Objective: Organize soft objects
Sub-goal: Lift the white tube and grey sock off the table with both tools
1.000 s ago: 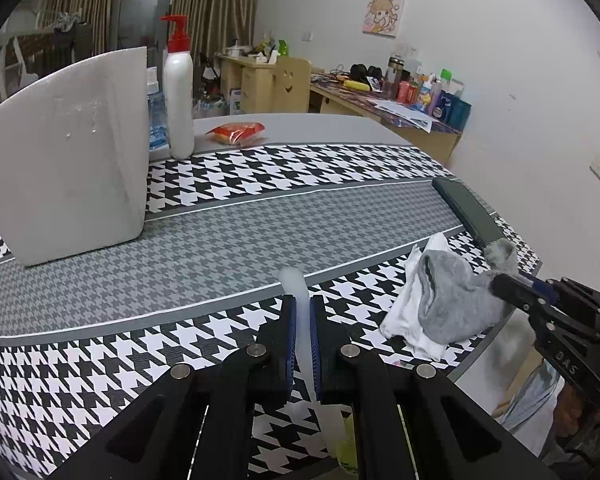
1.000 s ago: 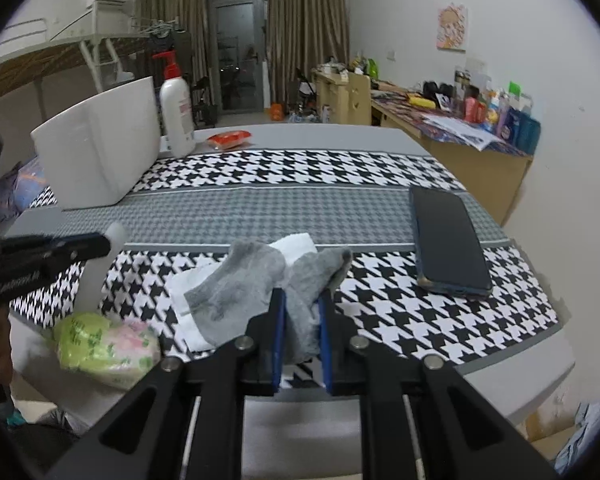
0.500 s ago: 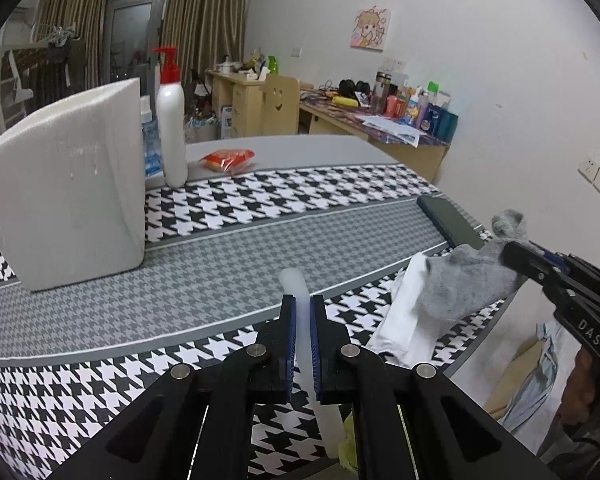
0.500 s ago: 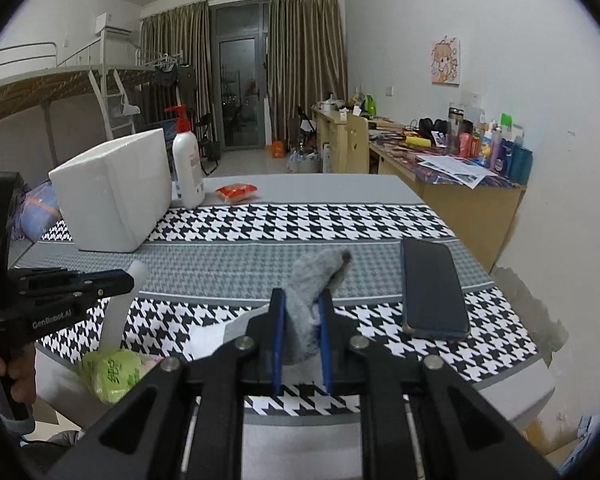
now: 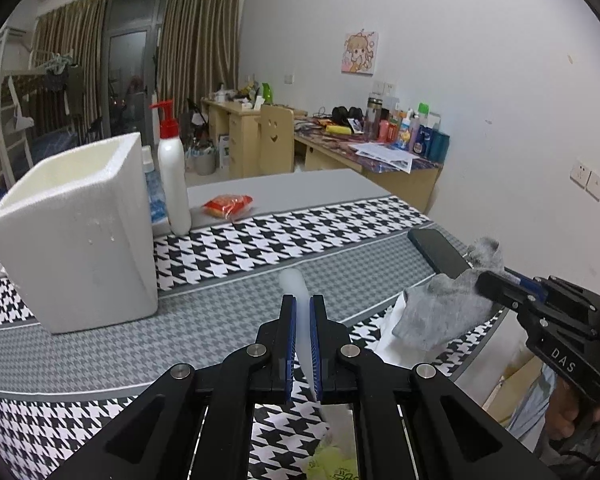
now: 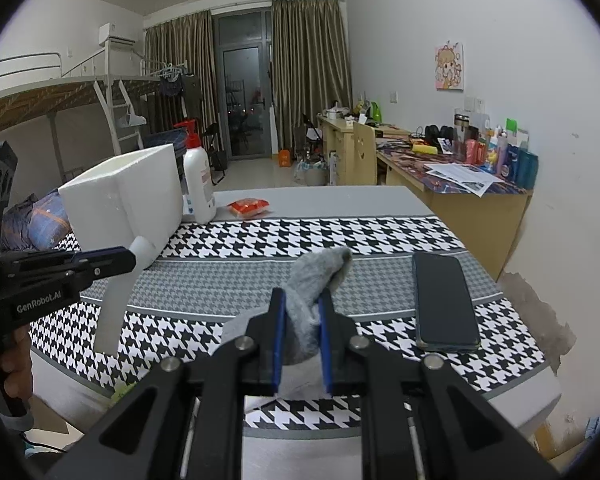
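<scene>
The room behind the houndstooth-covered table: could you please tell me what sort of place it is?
Most likely a student dormitory room. A raised metal-framed loft bed with a ladder stands at the left, and a light wooden desk cluttered with bottles and papers runs along the right wall below a cartoon poster.

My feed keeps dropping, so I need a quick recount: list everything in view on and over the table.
Grey fabric sock: one, grey, held up over the near edge.
White translucent plastic bag: one, whitish, pinched, hanging down.
White cloth: one, near edge, under the sock.
White foam box: one, far left.
White pump bottle with red top: one, beside the box.
Red snack packet: one, far side.
Black smartphone: one, right side.
Left gripper: shut on bag.
Right gripper: shut on sock.
</scene>
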### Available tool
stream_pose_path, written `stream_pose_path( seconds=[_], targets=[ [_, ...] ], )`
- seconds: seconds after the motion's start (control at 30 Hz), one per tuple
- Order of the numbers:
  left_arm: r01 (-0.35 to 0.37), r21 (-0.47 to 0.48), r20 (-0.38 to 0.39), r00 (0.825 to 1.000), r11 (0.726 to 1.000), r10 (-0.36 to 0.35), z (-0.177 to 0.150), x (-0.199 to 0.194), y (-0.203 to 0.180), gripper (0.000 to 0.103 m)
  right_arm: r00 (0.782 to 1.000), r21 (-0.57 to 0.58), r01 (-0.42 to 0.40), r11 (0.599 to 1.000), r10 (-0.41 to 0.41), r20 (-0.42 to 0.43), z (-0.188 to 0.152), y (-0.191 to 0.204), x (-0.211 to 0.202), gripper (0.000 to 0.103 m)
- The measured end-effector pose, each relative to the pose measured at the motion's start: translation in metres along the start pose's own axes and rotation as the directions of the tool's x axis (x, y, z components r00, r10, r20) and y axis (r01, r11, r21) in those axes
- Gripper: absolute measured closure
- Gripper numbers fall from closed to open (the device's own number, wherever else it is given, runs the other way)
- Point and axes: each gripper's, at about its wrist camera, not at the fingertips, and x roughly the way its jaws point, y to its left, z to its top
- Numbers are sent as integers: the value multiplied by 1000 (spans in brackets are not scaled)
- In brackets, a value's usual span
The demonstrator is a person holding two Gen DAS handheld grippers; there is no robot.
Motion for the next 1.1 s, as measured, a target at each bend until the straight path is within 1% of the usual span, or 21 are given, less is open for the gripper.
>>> stream_pose_path(
  seconds=[0.53, 1.1],
  targets=[
    [-19, 12, 59, 998, 1000, 18, 14, -20, 5, 96, 998, 2, -33, 999, 33, 44, 13, 13, -6, 84],
    [-26, 26, 104, 994, 999, 23, 20, -39, 26, 96, 996, -16, -45, 999, 46, 81, 26, 38, -6, 84]
  ],
)
